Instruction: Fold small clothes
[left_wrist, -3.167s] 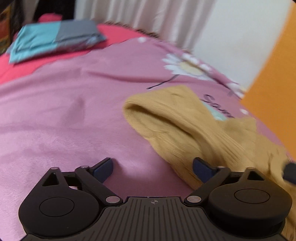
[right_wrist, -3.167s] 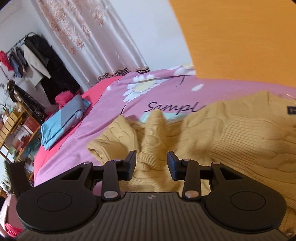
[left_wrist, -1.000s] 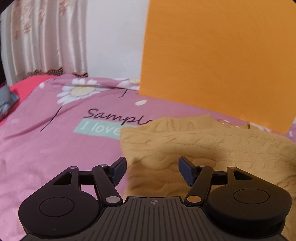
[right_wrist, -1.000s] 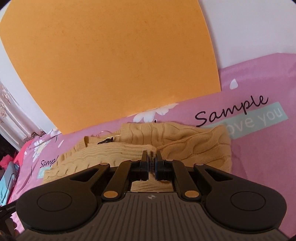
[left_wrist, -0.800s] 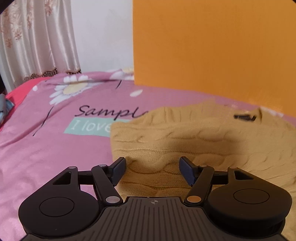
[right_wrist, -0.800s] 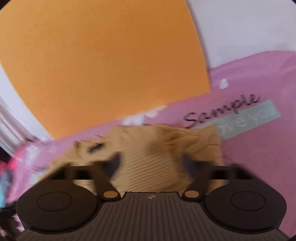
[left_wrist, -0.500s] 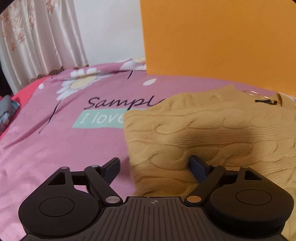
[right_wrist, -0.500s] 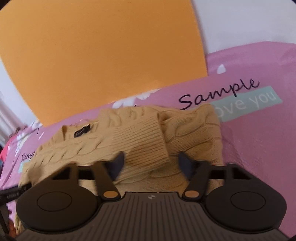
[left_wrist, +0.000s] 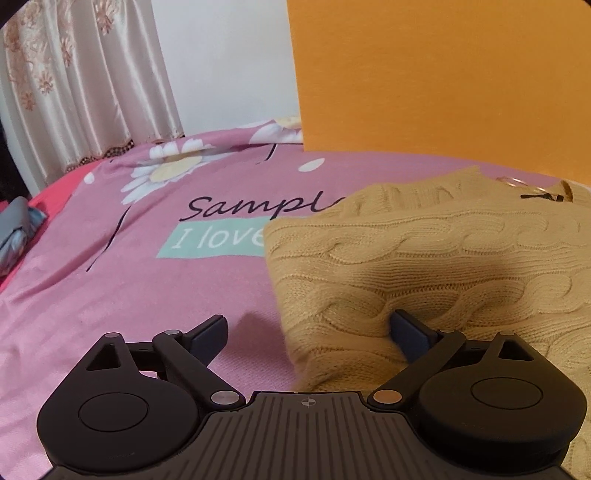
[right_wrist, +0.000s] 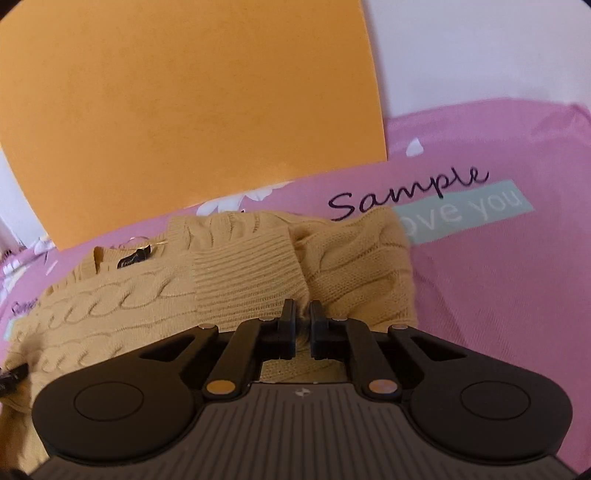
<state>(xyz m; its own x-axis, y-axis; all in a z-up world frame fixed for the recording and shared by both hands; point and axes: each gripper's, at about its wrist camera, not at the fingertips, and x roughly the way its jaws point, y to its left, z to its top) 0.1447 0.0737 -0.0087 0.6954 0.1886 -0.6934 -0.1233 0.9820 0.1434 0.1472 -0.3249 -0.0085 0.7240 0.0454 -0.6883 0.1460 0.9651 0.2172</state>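
A mustard cable-knit sweater (left_wrist: 424, 258) lies partly folded on the pink bedspread (left_wrist: 129, 280). My left gripper (left_wrist: 306, 328) is open over the sweater's left edge; its right finger presses into the knit and its left finger is over bare bedspread. In the right wrist view the sweater (right_wrist: 110, 302) shows its black neck label (right_wrist: 135, 258) at the left and a ribbed cuff (right_wrist: 247, 280) folded across the body. My right gripper (right_wrist: 302, 325) is shut on a pinch of the sweater's knit just below the cuff.
An orange board (right_wrist: 184, 110) stands upright behind the sweater at the bed's far edge, also in the left wrist view (left_wrist: 443, 81). A curtain (left_wrist: 74, 81) hangs at the far left. Folded grey-blue cloth (left_wrist: 14, 229) lies at the bed's left edge.
My right gripper was open half a second ago and has shut on the sweater near the cuff. My left gripper has opened wider and moved closer to the sweater's left edge.
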